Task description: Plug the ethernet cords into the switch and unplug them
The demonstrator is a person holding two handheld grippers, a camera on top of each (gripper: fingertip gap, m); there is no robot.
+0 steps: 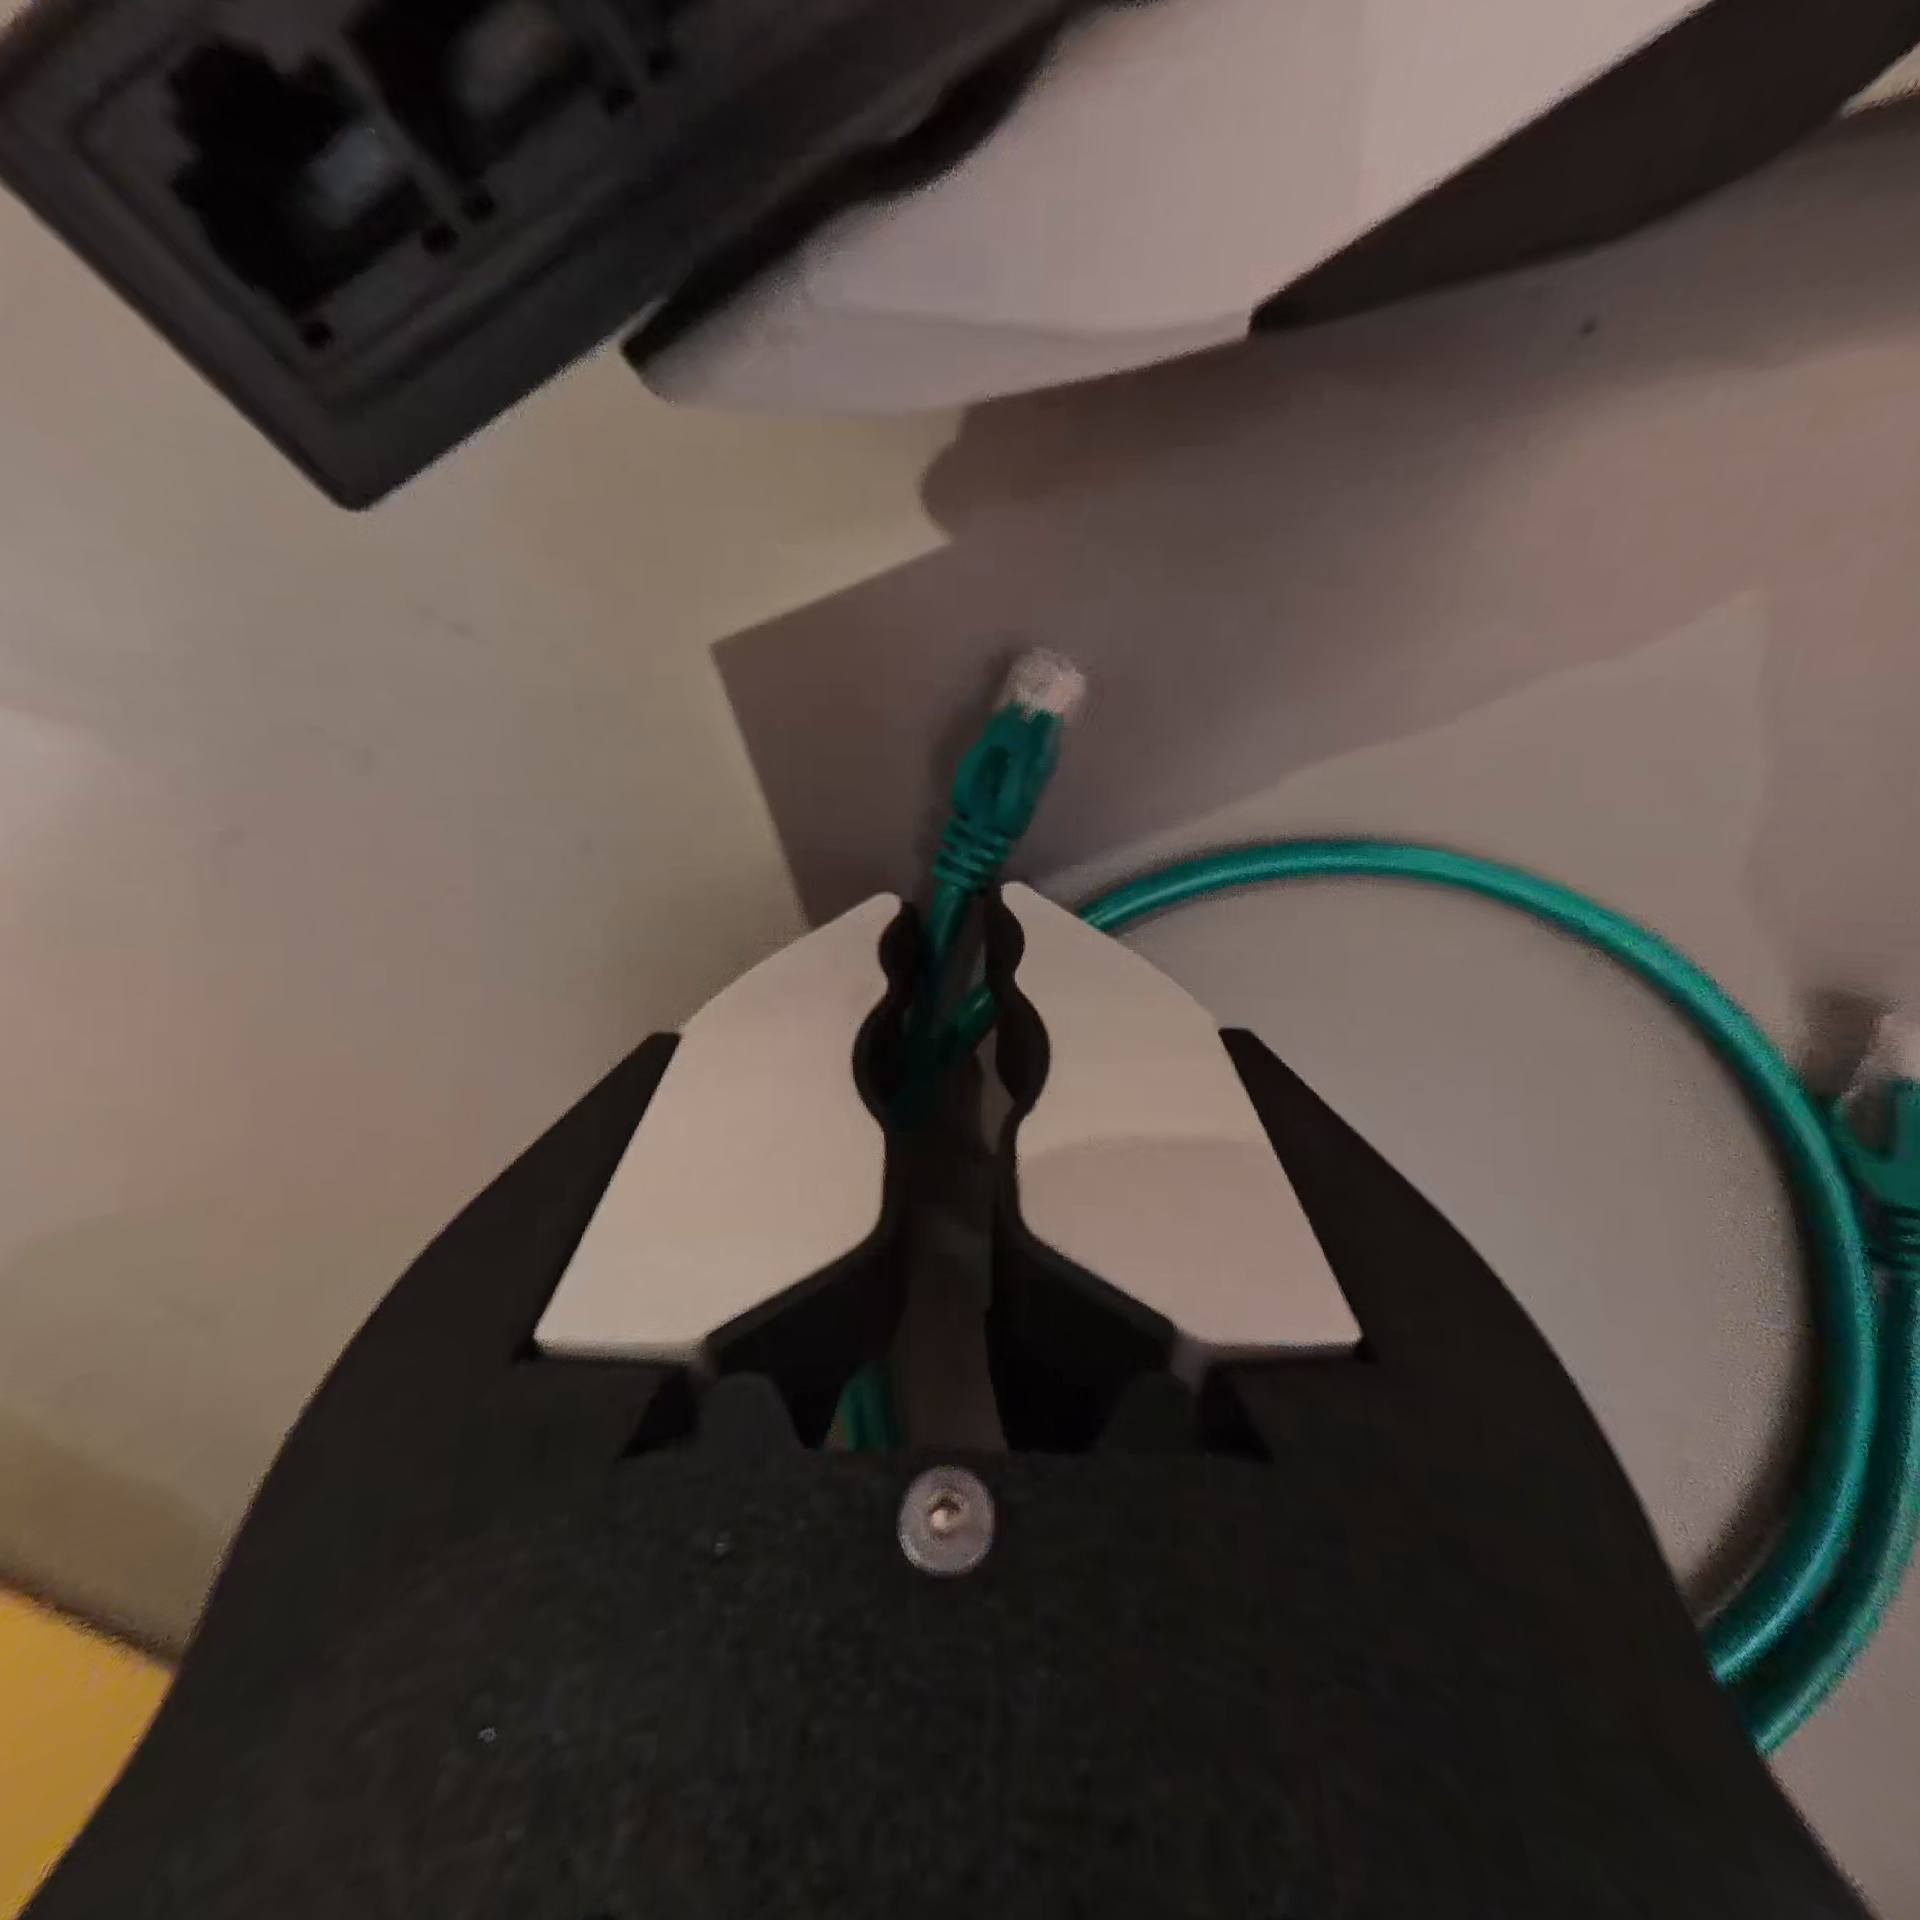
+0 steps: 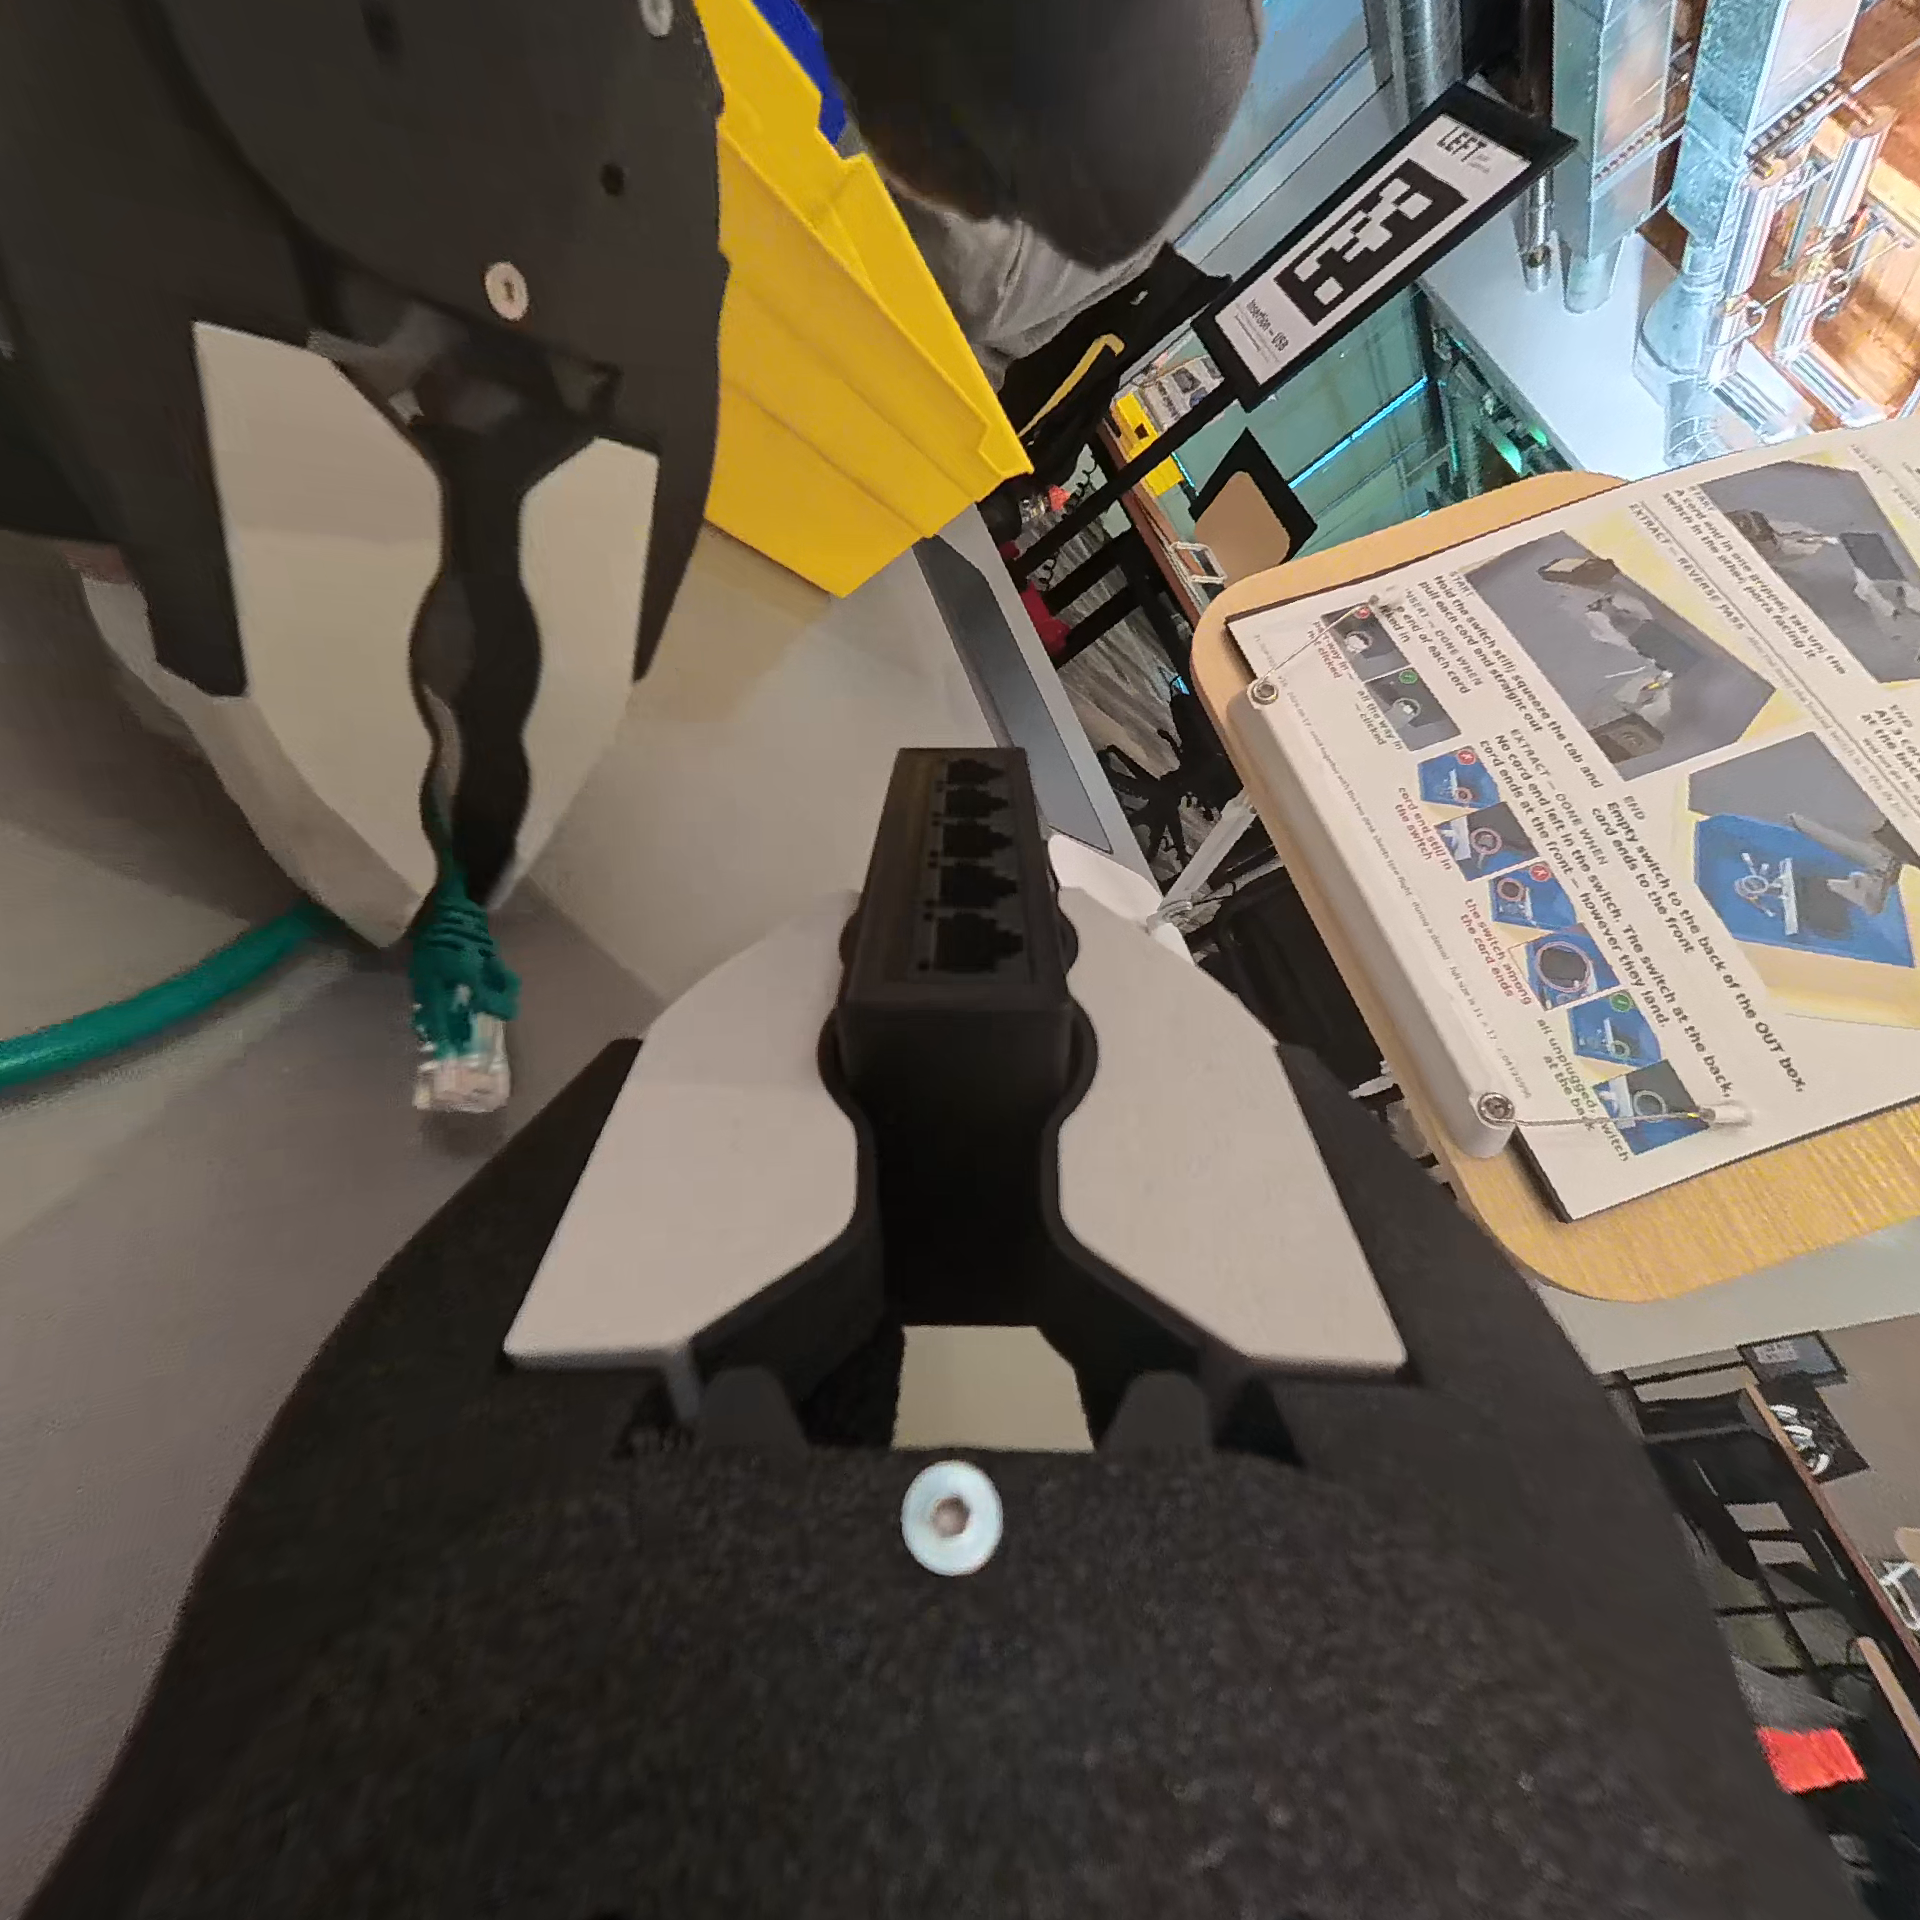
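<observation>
My left gripper [image 1: 951,899] is shut on a green ethernet cord [image 1: 1558,894] just behind its clear plug [image 1: 1044,686], which points forward off the fingertips. The black switch [image 1: 291,239] sits blurred at the upper left of the left wrist view, ports facing the plug, a gap between them. My right gripper [image 2: 961,914] is shut on the switch [image 2: 961,883] and holds it with its row of empty ports up. The left gripper [image 2: 468,883] shows at the left of the right wrist view, its plug [image 2: 462,1060] hanging below the fingers, to the left of the switch.
A second green plug [image 1: 1886,1122] lies at the right edge on the grey surface. A yellow bin [image 2: 842,343] stands behind the left gripper. An instruction sheet [image 2: 1621,810] lies on a wooden board at the right. A marker card [image 2: 1371,229] stands beyond.
</observation>
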